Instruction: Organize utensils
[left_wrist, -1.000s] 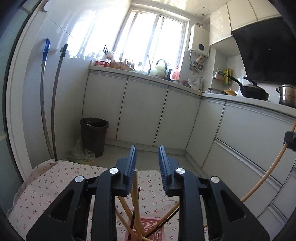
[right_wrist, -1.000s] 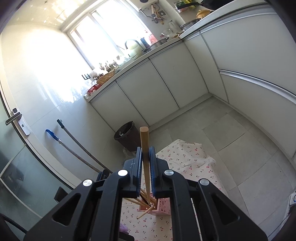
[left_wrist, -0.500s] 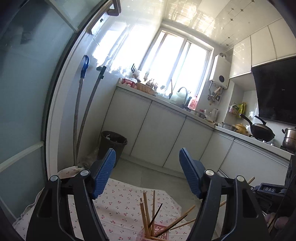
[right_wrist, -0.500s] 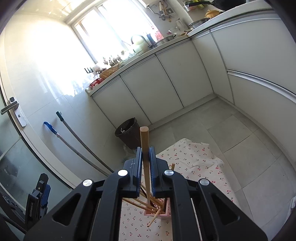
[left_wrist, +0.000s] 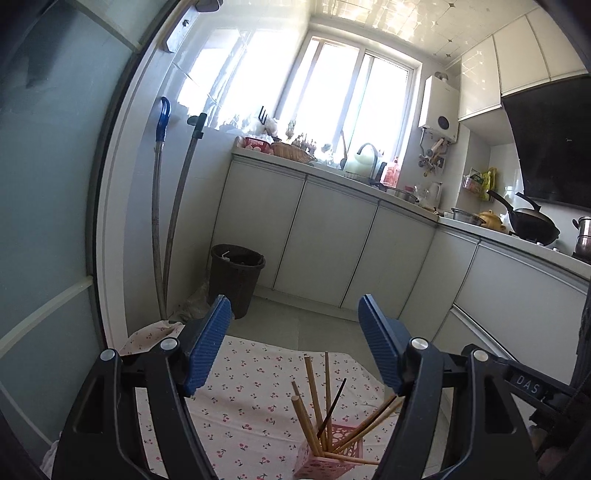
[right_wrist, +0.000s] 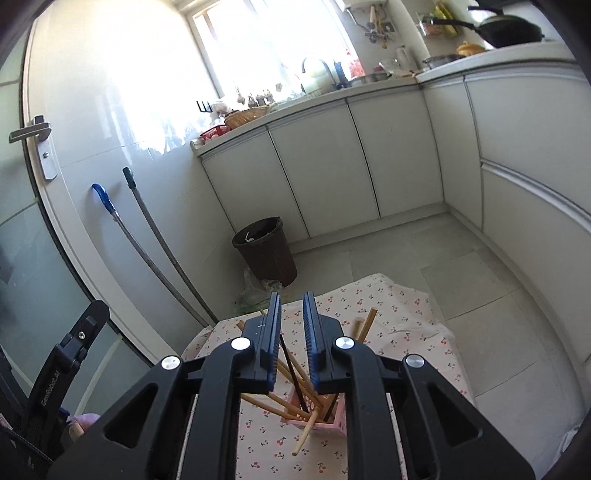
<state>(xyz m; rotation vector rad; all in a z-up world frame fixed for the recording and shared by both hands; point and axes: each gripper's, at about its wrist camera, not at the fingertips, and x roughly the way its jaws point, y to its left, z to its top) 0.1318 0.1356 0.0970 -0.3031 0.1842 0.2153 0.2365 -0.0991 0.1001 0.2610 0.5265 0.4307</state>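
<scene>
A pink lattice holder (left_wrist: 332, 463) stands on the cherry-print cloth (left_wrist: 243, 391) with several wooden chopsticks (left_wrist: 314, 398) and one dark chopstick (left_wrist: 332, 406) leaning in it. My left gripper (left_wrist: 294, 300) hovers above and behind it, jaws wide open and empty. Over the same holder (right_wrist: 338, 419), my right gripper (right_wrist: 291, 295) has its jaws opening. A narrow gap shows between the pads, and no pad presses on anything. Through that gap I see the chopsticks (right_wrist: 286, 402) below. One stick (right_wrist: 306, 432) leans out over the holder's front rim.
A dark waste bin (right_wrist: 267, 254) and a plastic bag stand on the floor beyond the cloth. Two mop handles (right_wrist: 147, 229) lean on the wall at left. White cabinets (left_wrist: 332, 243) run along the back and right. A glass door (left_wrist: 44, 221) closes the left side.
My left gripper opened wide and pulled up and back from the holder. My right gripper, shut on an upright wooden chopstick before, has parted its jaws; the stick is gone from between them.
</scene>
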